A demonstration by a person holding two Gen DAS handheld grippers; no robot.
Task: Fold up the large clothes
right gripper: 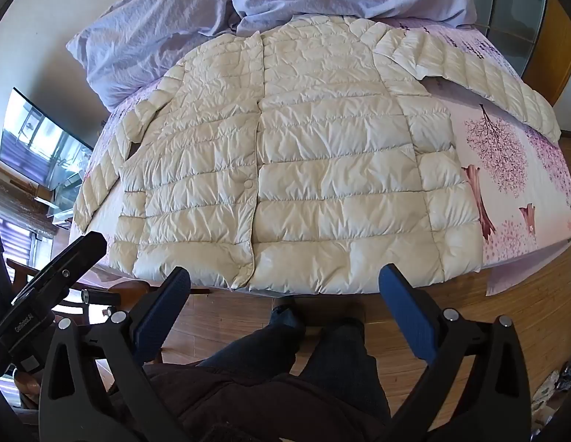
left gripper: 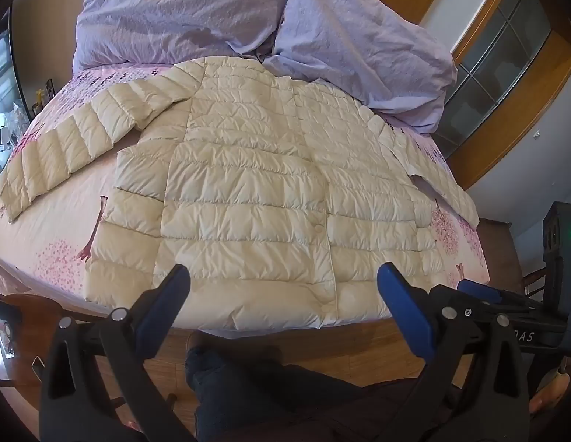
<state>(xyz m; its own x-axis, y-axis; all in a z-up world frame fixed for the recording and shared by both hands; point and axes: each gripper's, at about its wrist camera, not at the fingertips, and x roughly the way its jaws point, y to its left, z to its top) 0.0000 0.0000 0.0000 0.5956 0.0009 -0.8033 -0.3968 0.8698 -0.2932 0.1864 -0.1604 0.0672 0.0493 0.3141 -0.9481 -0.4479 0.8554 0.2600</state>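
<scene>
The cream quilted jacket (left gripper: pixel 248 184) lies front up and buttoned on the bed (left gripper: pixel 57 228), spread flat with both sleeves out to the sides. Its collar is at the lilac duvet (left gripper: pixel 182 11), touching or just beside it; its hem runs along the bed edge nearest the person (right gripper: pixel 285 361), who stands at that edge.

The left claw (left gripper: pixel 283 294) and the right claw (right gripper: pixel 284 294) both hover above the hem, angled downward. On each, the blue pads stand wide apart with nothing between them. No fold has begun.

Likely faults from this state:

1. Hem overhang. The hem sits at the very edge of the bed, and part of it appears to hang past. A pull toward the person would probably drag the jacket onto the wooden floor (right gripper: pixel 525 294).
2. Slippery shell. The fabric looks glossy and padded. A shallow pinch may catch only the top layer, so the front panel lifts and the back stays down.
3. Loft. Puffy filling tends to spring back, so a fold left unpressed may reopen.
4. Duvet contact. A sleeve swept past the collar could snag the duvet and pull it onto the jacket.
5. Uneven lift. If one claw rises ahead of the other, the fold line will probably skew.
</scene>
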